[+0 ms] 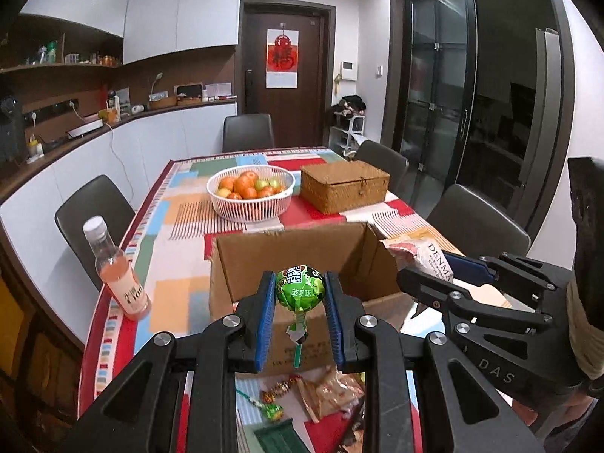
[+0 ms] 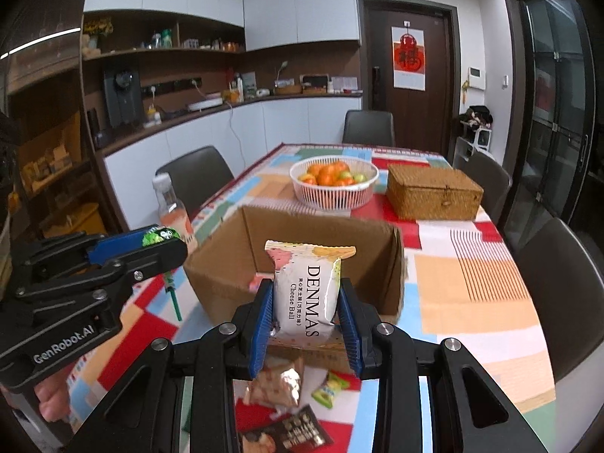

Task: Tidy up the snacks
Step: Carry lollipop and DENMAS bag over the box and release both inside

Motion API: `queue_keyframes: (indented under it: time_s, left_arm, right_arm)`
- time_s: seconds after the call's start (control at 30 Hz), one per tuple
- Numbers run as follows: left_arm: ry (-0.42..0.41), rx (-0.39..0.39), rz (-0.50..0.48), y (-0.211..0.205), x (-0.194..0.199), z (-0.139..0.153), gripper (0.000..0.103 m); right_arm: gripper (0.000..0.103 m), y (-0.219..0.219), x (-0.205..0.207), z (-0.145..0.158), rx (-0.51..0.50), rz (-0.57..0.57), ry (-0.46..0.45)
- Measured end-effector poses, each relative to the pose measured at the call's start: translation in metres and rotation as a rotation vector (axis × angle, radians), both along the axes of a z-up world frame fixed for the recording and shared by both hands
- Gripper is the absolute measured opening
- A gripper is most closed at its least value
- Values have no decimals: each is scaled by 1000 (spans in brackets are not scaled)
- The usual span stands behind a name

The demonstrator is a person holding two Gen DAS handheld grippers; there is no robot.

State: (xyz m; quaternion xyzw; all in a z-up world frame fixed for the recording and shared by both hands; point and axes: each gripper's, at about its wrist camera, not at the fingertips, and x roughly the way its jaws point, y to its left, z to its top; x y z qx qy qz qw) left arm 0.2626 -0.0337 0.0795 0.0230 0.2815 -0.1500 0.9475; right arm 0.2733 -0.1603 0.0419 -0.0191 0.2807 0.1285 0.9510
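Note:
My left gripper (image 1: 300, 290) is shut on a green lollipop (image 1: 300, 287), held above the near wall of an open cardboard box (image 1: 264, 256). My right gripper (image 2: 305, 298) is shut on a white Denmas cheese ball packet (image 2: 307, 290), held upright over the box's (image 2: 324, 234) near edge. The left gripper with its lollipop (image 2: 156, 236) shows at the left of the right wrist view. The right gripper and packet (image 1: 430, 256) show at the right of the left wrist view. Loose snack packets (image 2: 279, 377) lie on the table in front of the box.
A pink drink bottle (image 1: 117, 271) stands at the table's left edge. A white fruit basket (image 1: 251, 192) and a wicker box (image 1: 343, 185) sit behind the cardboard box. Dark chairs (image 1: 90, 207) surround the table with its patterned cloth (image 2: 472, 283).

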Motion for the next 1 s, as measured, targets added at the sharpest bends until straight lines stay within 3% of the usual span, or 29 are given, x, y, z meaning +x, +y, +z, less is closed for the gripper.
queue_keyframes:
  time_s: [0.33,0.83,0.9,0.97,1.0]
  left_arm:
    - [25,30,20,6,46,6,26]
    - [129,94,46,0,112,-16,26]
    - [141,103,54,0,115,-19,33]
    - [135,105,66,1,113,-19,51]
    - [126,103,68,2,110,-18,52]
  right_arm:
    - [35,4,44,13,-8,-4,1]
    - [35,2,103,-8,-21,-46,97]
    - [35,2,106,-12,-20,-51,109]
    - [37,2,109,-15,-32,-48,124]
    - [45,2,109,-16,-32,-56,129]
